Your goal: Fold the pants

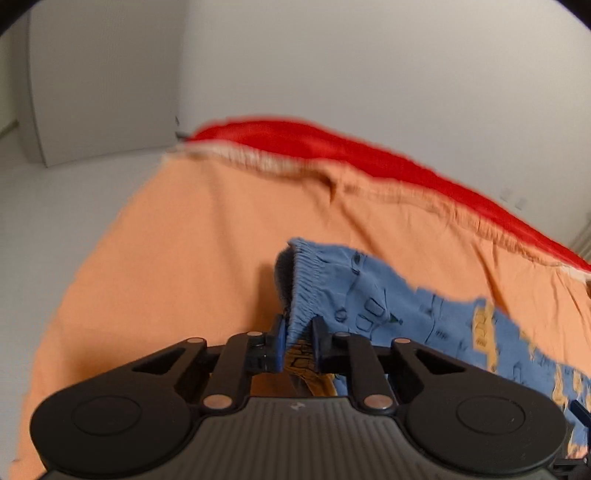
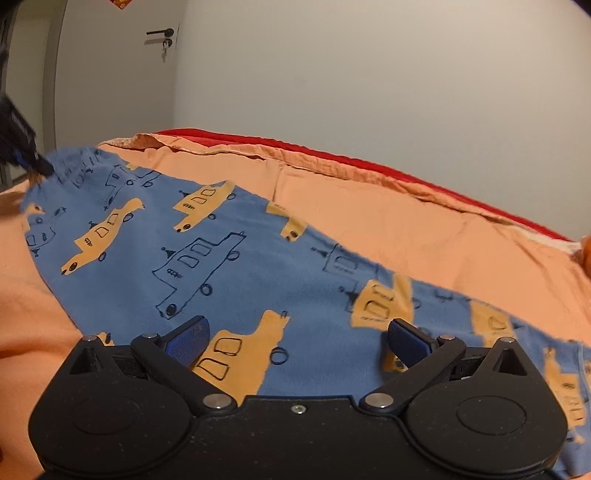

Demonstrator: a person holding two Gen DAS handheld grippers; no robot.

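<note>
The pants (image 2: 236,266) are blue with orange and outlined boat prints, spread across an orange bed sheet (image 2: 406,229). My left gripper (image 1: 300,328) is shut on the pants' elastic waistband (image 1: 308,284) and holds it lifted off the sheet; the rest of the pants (image 1: 424,317) trails down to the right. That gripper also shows at the far left of the right wrist view (image 2: 26,155). My right gripper (image 2: 299,336) is open, its blue pads wide apart, just above the pant leg and holding nothing.
The orange sheet (image 1: 177,251) covers the bed, with a red cover (image 1: 369,155) along its far edge. White walls stand behind, and a door with a black handle (image 2: 160,32) is at the back left.
</note>
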